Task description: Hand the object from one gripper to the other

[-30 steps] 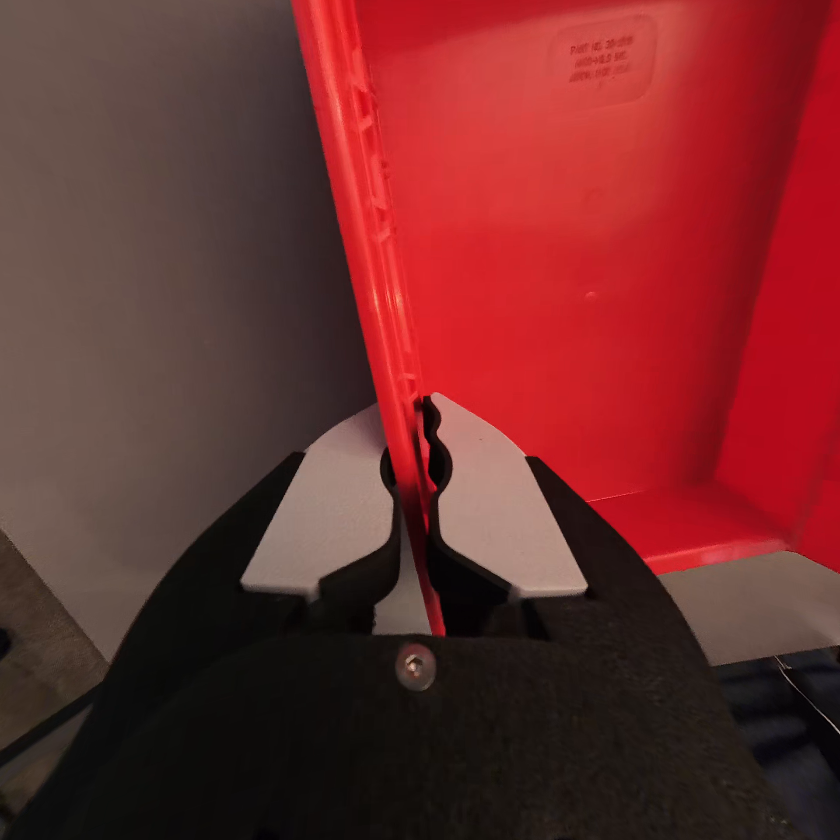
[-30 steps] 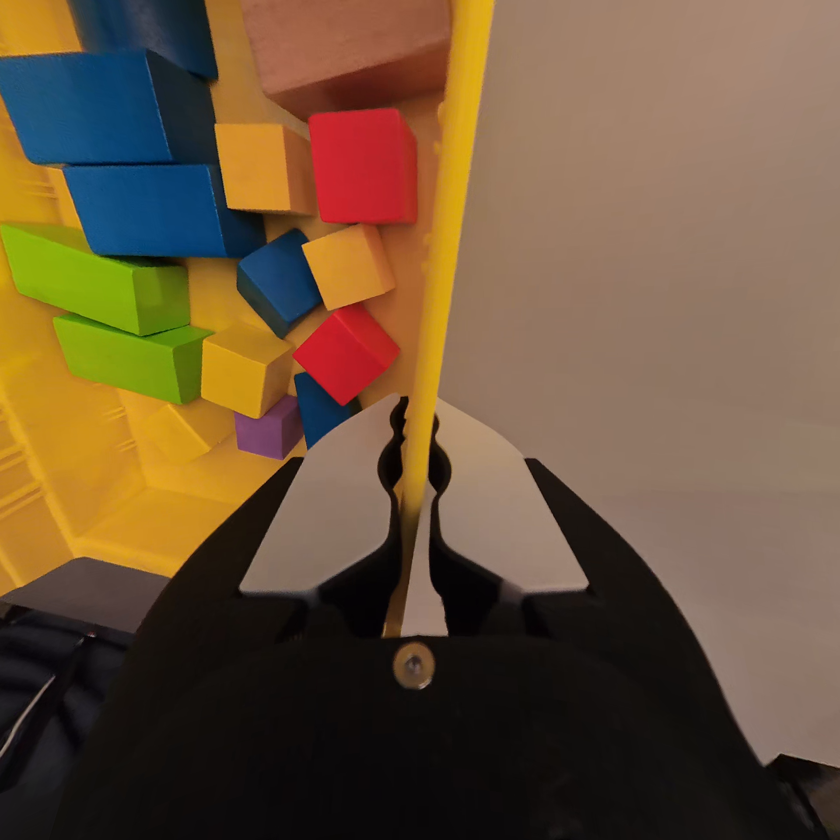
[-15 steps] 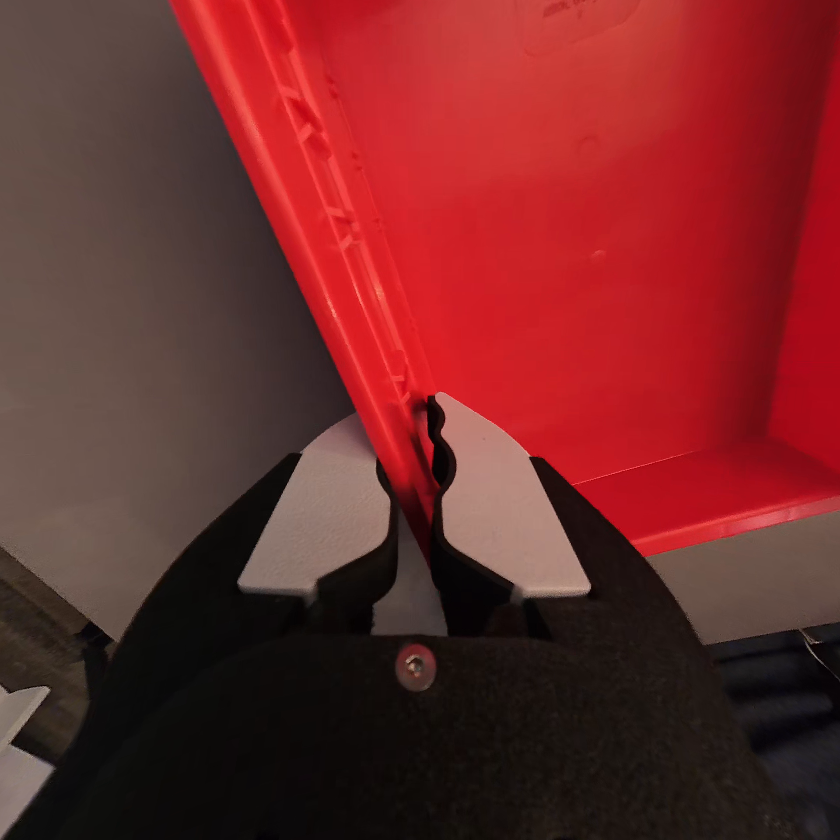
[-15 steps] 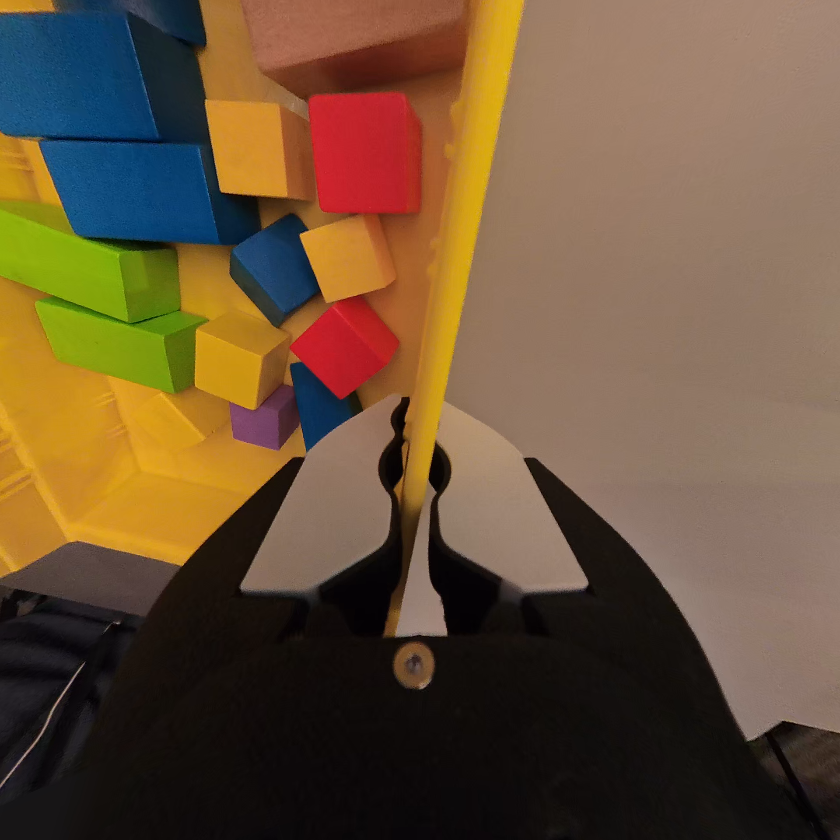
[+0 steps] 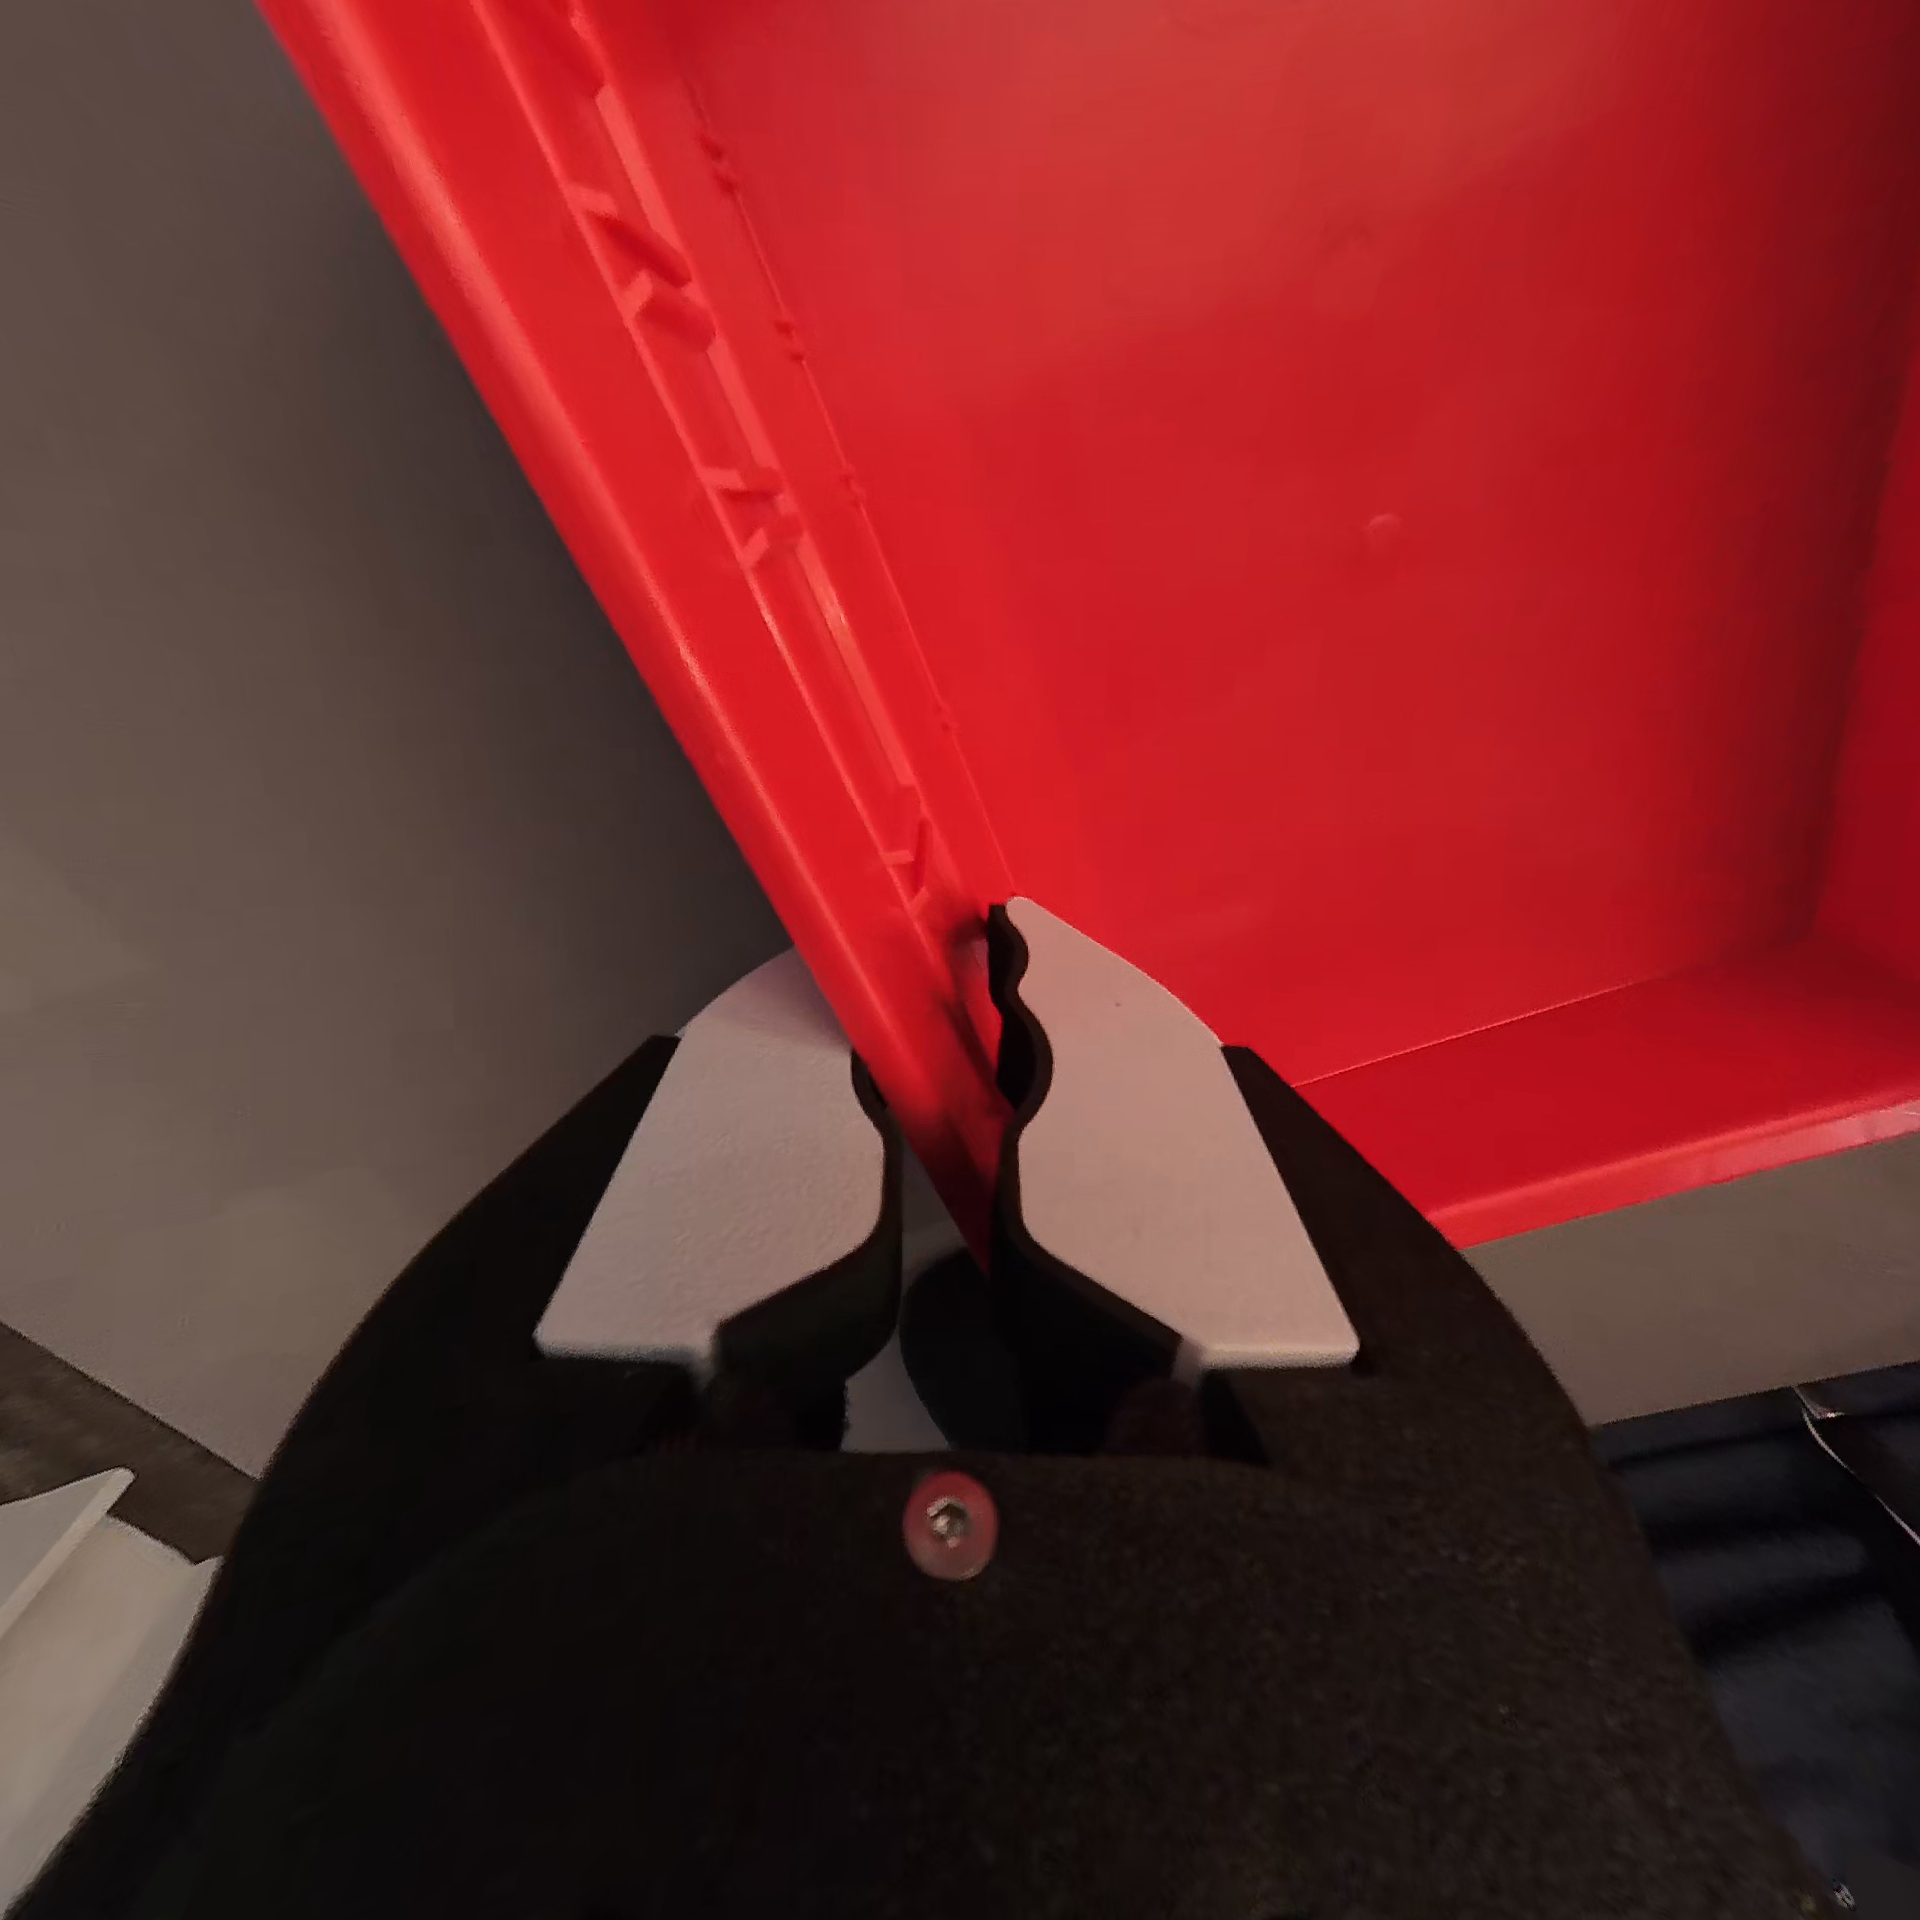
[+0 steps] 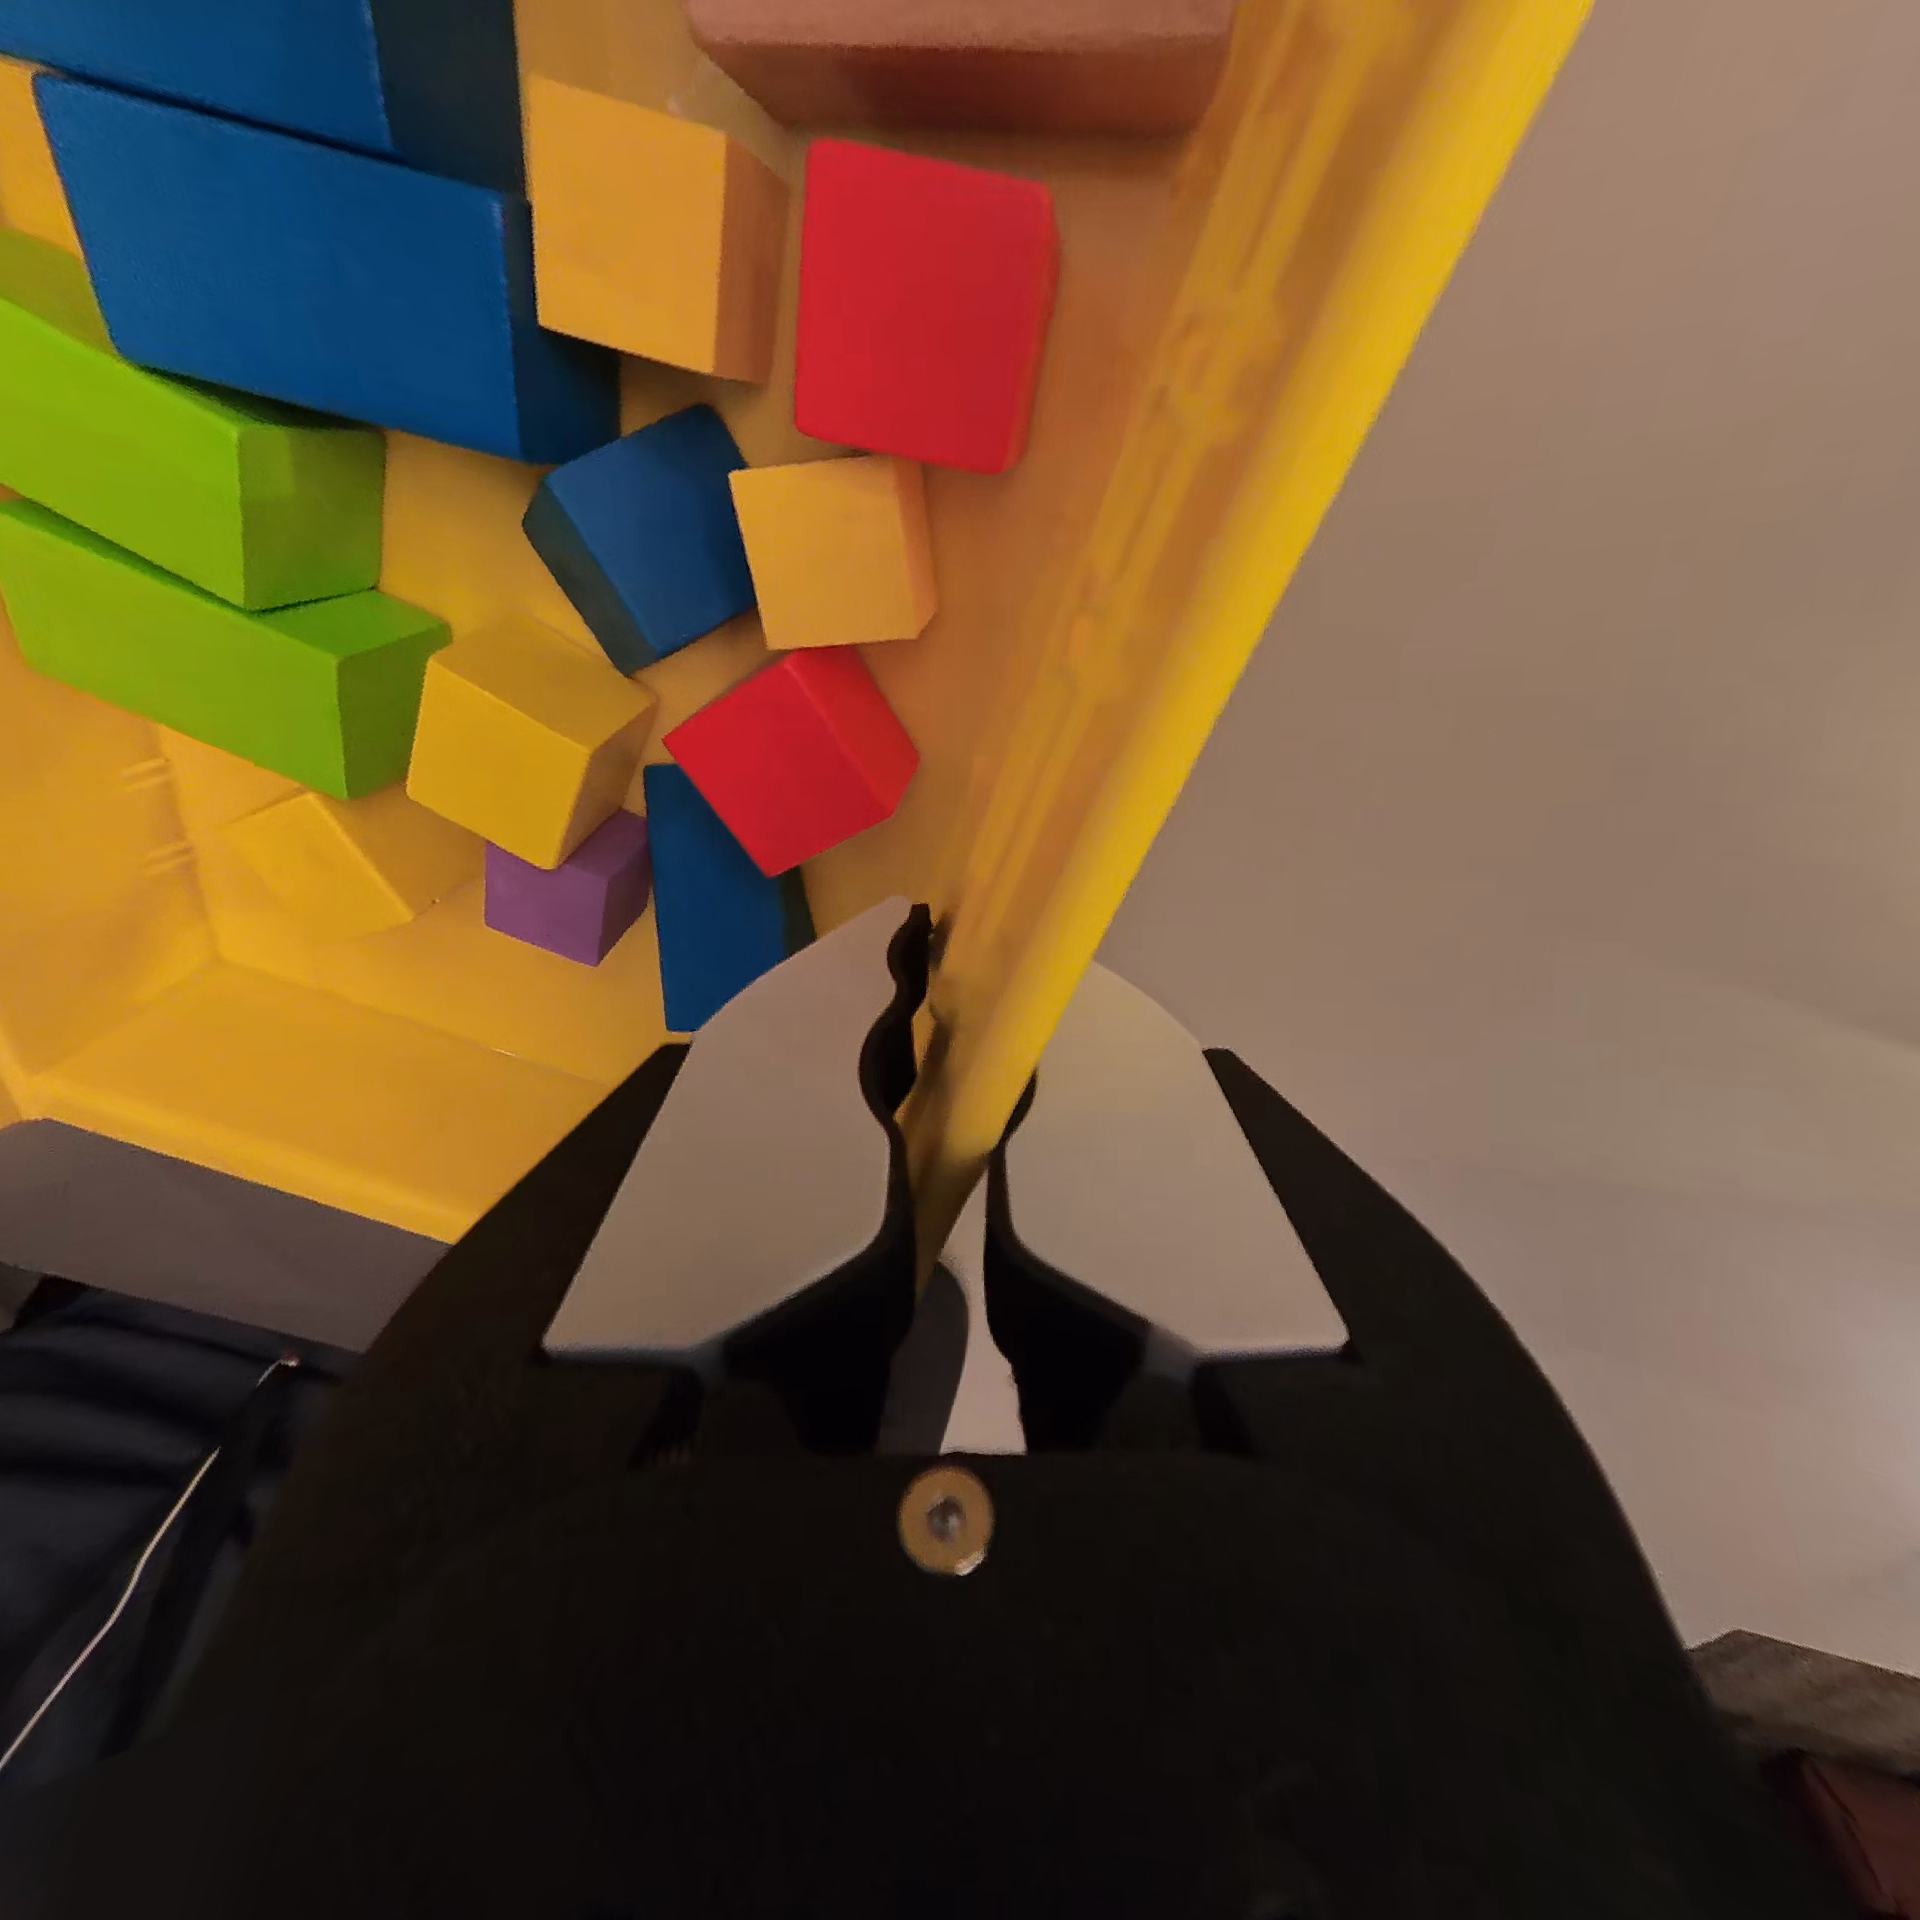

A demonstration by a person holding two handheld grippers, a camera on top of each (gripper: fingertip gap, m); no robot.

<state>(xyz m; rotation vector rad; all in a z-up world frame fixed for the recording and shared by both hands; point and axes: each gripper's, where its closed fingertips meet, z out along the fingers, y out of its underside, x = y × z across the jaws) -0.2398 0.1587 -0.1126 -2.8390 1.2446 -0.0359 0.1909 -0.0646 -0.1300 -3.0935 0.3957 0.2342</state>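
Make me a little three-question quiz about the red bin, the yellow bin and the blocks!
1. True or false: the red bin has blocks inside.
2. The right gripper pinches which part of the yellow bin? A) its side wall B) its floor
3. Fill in: the smallest block near the gripper tips is ____.

Key: 1 false, it shows none. 2 A. 3 purple.
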